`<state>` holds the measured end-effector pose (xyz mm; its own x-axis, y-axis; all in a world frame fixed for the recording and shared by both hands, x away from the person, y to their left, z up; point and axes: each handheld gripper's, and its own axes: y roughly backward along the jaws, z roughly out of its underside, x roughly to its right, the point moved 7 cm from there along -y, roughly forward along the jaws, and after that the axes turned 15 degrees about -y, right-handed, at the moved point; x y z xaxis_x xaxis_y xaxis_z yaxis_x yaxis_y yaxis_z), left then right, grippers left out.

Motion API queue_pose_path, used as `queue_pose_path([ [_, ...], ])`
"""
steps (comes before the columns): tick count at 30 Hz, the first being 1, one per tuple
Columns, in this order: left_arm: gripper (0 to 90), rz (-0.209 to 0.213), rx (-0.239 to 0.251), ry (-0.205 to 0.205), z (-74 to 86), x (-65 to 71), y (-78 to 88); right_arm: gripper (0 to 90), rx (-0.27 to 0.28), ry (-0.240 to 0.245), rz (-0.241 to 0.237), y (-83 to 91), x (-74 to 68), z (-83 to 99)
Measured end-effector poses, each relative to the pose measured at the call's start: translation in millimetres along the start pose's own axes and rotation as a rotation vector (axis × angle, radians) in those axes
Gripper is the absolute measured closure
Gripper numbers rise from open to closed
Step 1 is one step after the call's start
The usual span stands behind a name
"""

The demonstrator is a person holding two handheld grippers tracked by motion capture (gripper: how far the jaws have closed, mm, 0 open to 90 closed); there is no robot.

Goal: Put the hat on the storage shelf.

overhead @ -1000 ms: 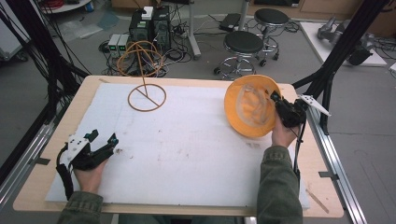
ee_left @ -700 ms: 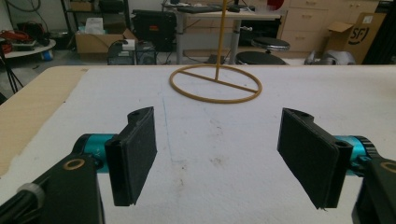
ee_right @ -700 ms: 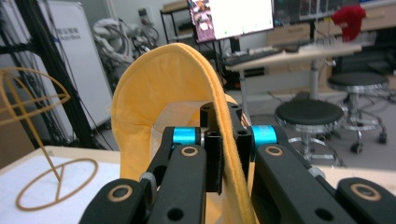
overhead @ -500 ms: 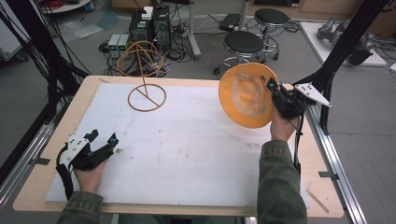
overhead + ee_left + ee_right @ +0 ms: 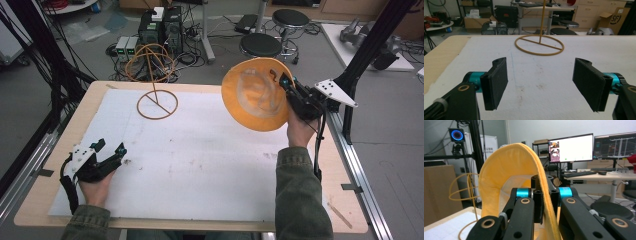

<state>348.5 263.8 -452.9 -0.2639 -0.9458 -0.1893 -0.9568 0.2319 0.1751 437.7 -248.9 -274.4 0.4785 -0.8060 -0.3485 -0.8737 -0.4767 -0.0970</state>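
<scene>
A yellow-orange hat (image 5: 256,95) hangs tilted on edge in the air above the table's right side, its hollow inside facing the high camera. My right gripper (image 5: 283,81) is shut on its brim; in the right gripper view the brim (image 5: 541,185) runs pinched between the two black pads. A tan wire stand (image 5: 156,86) with a ring base and a looped top rests at the table's far left-centre. Near the front left my left gripper (image 5: 111,147) lies low over the white sheet, open and holding nothing; its view has the stand's ring base (image 5: 539,45) straight ahead.
A white sheet (image 5: 200,155) covers most of the wooden table (image 5: 30,200). Black frame posts rise at both sides. Stools (image 5: 261,46), computer boxes and cables stand on the floor beyond the far edge. Monitors (image 5: 570,148) and desks appear behind the hat in the right gripper view.
My right gripper has lifted the hat off the table and carried it up and slightly left, tipping it more upright. The left gripper has stayed where it was.
</scene>
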Motion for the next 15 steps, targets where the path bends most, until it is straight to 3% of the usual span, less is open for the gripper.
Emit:
queue_pose_path([
  [7,28.3,0.002,0.006,0.01,-0.5,-0.1,-0.2,87.0,0.005,0.028,-0.012,-6.8,-11.5,-8.4],
  [15,28.3,0.004,0.01,0.018,-0.9,-0.7,0.2,87.0,0.005,0.039,-0.007,-29.6,-28.1,-17.9],
])
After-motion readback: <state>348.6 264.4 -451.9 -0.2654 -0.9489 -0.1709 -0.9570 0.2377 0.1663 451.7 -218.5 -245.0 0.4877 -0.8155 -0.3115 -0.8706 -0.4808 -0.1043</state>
